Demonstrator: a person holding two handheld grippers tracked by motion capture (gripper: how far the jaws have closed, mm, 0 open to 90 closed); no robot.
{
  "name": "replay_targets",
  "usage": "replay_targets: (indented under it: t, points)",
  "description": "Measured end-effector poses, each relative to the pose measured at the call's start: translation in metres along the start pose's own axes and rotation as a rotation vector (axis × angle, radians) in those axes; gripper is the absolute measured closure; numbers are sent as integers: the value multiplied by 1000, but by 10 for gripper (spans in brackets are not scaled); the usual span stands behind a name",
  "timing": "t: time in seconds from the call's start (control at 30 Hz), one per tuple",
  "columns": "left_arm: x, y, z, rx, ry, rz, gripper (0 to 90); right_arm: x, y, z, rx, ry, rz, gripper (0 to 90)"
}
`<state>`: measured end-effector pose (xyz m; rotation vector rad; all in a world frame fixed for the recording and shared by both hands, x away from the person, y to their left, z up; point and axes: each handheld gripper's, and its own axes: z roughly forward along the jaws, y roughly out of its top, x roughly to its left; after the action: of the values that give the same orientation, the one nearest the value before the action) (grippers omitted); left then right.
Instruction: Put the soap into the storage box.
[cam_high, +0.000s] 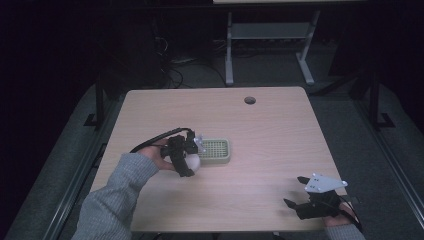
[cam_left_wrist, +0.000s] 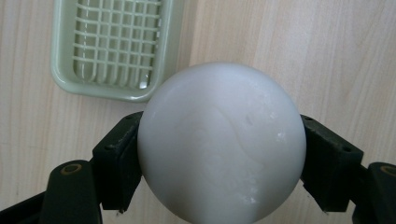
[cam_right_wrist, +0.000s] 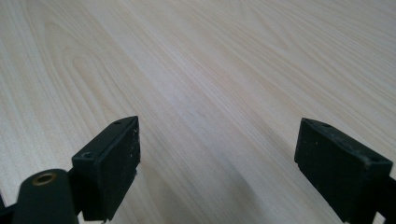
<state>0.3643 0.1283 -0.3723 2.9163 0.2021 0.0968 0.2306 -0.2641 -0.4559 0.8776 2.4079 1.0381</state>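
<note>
Soap (cam_left_wrist: 222, 144), a smooth white ball with no long axis or clear heading, sits clamped between the jaws of the left gripper (cam_high: 186, 161), just beside the near left corner of the pale green slatted soap dish (cam_left_wrist: 114, 46). Well apart, near the table's (cam_high: 270, 135) front right corner, the right gripper (cam_right_wrist: 217, 163) hangs wide and empty above bare wood.

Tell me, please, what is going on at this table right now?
A person holds a gripper in each hand at a wooden table. The left gripper is shut on a white ball, held just beside a pale green slatted tray that has nothing in it. The right gripper is open with nothing between its jaws, near the table's front right corner, well away from the tray.
</note>
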Motion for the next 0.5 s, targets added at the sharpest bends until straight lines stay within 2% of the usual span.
replay_targets:
  t: [0.13, 0.33, 0.5]
  points:
    - [2, 4, 2, 11, 0, 13, 237, 0, 0, 0, 2, 1, 0, 138]
    - [7, 8, 4, 10, -7, 3, 237, 0, 0, 0, 1, 0, -1, 138]
    - [10, 13, 3, 12, 0, 13, 237, -1, -1, -1, -3, -2, 0, 137]
